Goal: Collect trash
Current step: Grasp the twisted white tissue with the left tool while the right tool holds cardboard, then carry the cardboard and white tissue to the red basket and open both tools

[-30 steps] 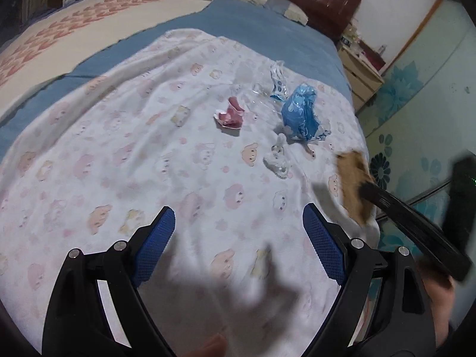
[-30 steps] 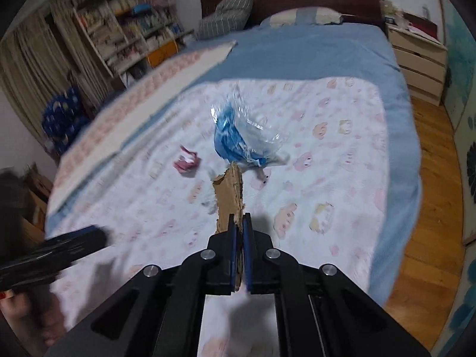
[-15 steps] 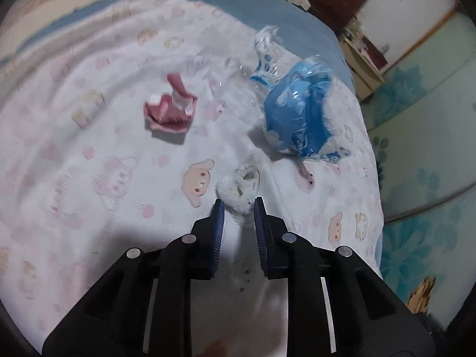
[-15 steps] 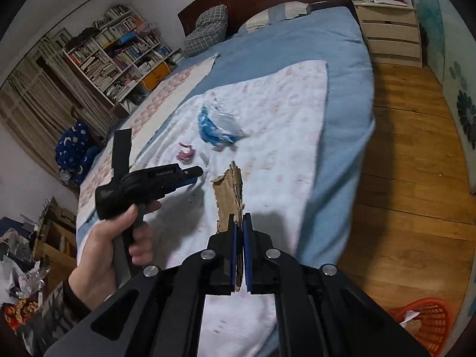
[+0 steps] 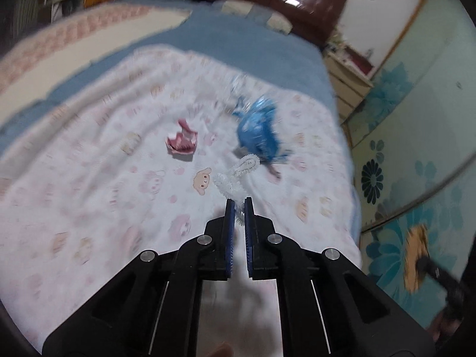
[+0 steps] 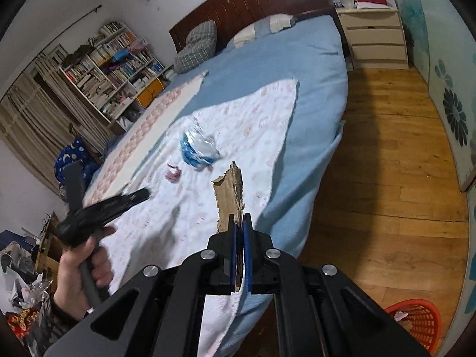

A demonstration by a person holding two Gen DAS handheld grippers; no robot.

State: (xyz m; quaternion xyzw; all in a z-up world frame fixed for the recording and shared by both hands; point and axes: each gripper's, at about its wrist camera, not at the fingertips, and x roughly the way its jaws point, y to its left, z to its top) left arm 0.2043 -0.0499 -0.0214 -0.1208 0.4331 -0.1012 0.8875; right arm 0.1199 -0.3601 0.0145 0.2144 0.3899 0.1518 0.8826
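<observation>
— Over the white blanket (image 5: pixel 89 196), beside the blue wrapper (image 5: pixel 257 132): left gripper (image 5: pixel 238 205) just closing, pinching the fuzzy white scrap (image 5: pixel 235 175).

— Right gripper (image 6: pixel 238 226)?

— Clamping the torn cardboard (image 6: pixel 229 196), upright past the bed's edge.

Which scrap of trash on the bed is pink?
The small crumpled wrapper, left of the larger blue-and-clear plastic bag; the fuzzy white piece sits nearer the camera.

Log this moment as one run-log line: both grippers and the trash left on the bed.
left gripper: shut on white fuzzy scrap | right gripper: shut on cardboard piece | on bed: blue wrapper, pink wrapper | orange basket: on floor
</observation>
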